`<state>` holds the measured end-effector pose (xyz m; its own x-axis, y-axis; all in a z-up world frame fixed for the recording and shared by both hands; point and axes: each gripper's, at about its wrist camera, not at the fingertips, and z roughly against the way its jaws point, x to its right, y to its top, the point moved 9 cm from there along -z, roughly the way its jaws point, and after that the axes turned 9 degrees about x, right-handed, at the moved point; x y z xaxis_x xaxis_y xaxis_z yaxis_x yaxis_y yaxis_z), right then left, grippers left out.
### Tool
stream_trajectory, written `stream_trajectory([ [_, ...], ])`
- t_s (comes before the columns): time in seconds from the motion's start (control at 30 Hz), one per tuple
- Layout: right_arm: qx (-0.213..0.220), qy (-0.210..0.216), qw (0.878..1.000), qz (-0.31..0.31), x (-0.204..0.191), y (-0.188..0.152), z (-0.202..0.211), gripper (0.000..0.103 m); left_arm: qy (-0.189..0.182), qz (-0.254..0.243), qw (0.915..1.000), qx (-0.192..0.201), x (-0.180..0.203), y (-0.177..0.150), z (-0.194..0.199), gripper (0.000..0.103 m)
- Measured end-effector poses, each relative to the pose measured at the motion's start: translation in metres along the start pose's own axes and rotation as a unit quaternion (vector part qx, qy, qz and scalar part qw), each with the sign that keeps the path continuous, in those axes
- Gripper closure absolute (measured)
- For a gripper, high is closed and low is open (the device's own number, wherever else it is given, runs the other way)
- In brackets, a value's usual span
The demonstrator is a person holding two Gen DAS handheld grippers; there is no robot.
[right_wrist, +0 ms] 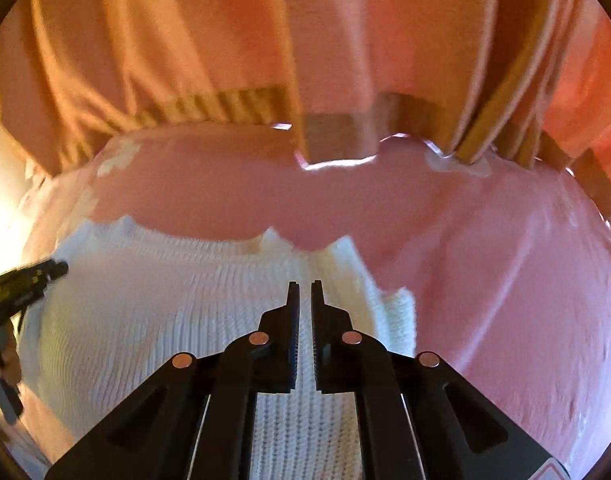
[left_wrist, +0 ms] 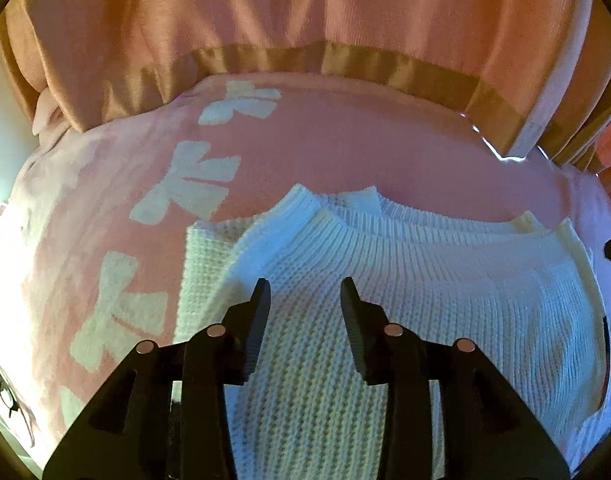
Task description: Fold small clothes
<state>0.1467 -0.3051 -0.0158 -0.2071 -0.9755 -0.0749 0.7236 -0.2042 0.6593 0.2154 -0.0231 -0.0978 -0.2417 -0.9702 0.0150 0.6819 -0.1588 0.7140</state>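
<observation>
A soft pink fleece blanket (left_wrist: 345, 148) printed with a column of pale cream bow shapes (left_wrist: 193, 180) covers the surface, lying mostly smooth in the left wrist view and rising in broad wrinkles toward the right side in the right wrist view (right_wrist: 505, 280). Behind it hangs a peach-orange curtain (left_wrist: 265, 8) in loose vertical folds, with a darker golden-brown satin band (left_wrist: 345, 62) along its lower hem, just above the blanket's far edge. A pair of dark-rimmed glasses (left_wrist: 3, 390) lies at the blanket's lower left edge.
</observation>
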Motion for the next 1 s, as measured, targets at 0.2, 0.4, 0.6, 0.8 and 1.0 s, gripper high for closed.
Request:
stream_trajectory([
  [0.2,-0.055,-0.051,0.997,-0.021,0.036,-0.026,-0.052,0.103,0.019,-0.011,0.9996,-0.018,-0.006,-0.011,-0.012,0.068],
  [0.4,-0.015,-0.005,0.999,-0.040,0.010,-0.001,-0.022,0.094,-0.016,0.030,0.9994,-0.002,-0.020,0.002,0.009,0.061],
  [0.6,-0.042,0.108,0.992,0.047,-0.098,-0.028,0.004,0.095,-0.027,0.098,0.9944,-0.030,-0.066,-0.011,0.019,0.051],
  [0.8,-0.079,0.129,0.984,0.090,-0.161,-0.051,-0.018,0.096,-0.089,0.167,0.9778,-0.089,-0.069,-0.055,0.025,0.051],
  [1.0,-0.107,0.109,0.984,0.087,-0.179,-0.069,-0.048,0.100,-0.081,0.150,0.9813,-0.088,-0.063,-0.070,0.021,0.042],
])
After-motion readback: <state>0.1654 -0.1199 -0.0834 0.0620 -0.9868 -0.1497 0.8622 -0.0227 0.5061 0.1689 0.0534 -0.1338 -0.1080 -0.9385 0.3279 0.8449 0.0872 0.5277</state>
